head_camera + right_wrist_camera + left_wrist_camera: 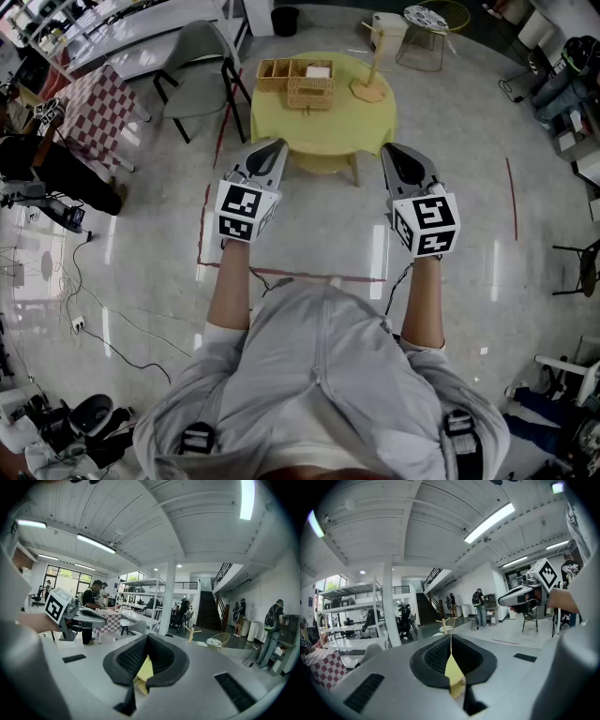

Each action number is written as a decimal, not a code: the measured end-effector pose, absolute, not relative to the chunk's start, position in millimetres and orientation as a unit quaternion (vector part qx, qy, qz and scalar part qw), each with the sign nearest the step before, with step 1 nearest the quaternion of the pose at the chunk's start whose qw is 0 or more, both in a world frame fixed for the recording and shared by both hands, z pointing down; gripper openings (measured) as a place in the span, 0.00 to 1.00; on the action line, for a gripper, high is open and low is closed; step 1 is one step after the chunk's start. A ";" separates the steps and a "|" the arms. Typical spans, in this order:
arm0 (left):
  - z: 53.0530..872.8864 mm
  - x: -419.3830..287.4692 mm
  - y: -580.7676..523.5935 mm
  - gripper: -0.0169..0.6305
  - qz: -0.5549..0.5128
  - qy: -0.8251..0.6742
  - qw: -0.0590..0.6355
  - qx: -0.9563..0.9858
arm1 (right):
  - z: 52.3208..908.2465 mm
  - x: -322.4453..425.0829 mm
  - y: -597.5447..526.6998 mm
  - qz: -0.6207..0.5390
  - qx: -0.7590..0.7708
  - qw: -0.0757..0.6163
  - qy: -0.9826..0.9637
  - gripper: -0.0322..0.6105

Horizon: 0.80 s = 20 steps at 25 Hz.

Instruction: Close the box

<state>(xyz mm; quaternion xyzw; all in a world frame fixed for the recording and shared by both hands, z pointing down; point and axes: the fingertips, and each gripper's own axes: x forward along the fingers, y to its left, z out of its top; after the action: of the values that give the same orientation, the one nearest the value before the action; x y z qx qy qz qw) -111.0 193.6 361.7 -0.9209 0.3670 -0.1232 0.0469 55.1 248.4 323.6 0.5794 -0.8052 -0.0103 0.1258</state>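
Approach step, as I judge: nothing touching box yet.
- Wicker box [310, 91] is sitting on yellow table [281, 129], well apart from person.
- Left gripper [272, 146] and right gripper [394, 151] are hovering, jaws pressed together, empty.
- Next move is needing step closer, then reach toward lid.

woven wicker box [310, 94] on round yellow tabletop [323, 136] | wooden divided tray [273, 73] just behind it | wooden stand [368, 89] right | grey chair [199, 70] left

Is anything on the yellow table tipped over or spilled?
No, nothing stands out. The box and the tray sit straight on the table. The wooden stand beside them is upright. Nothing looks spilled or broken.
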 end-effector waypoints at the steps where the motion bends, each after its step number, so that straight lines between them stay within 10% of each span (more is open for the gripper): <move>1: 362.9 -109.3 194.3 0.08 -0.124 0.368 0.046 -0.921 | 325.0 56.8 248.5 -0.009 0.579 0.125 -0.806 0.08; 20: 394.3 -77.3 187.5 0.08 -0.153 0.405 0.029 -0.901 | 356.4 95.8 226.5 0.027 0.547 0.110 -0.829 0.08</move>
<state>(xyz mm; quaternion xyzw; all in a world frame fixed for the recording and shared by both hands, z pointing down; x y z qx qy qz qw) -77.3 187.5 394.3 -0.9009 0.4050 -0.1531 0.0289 95.8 226.5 356.4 0.5471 -0.8293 0.0273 0.1103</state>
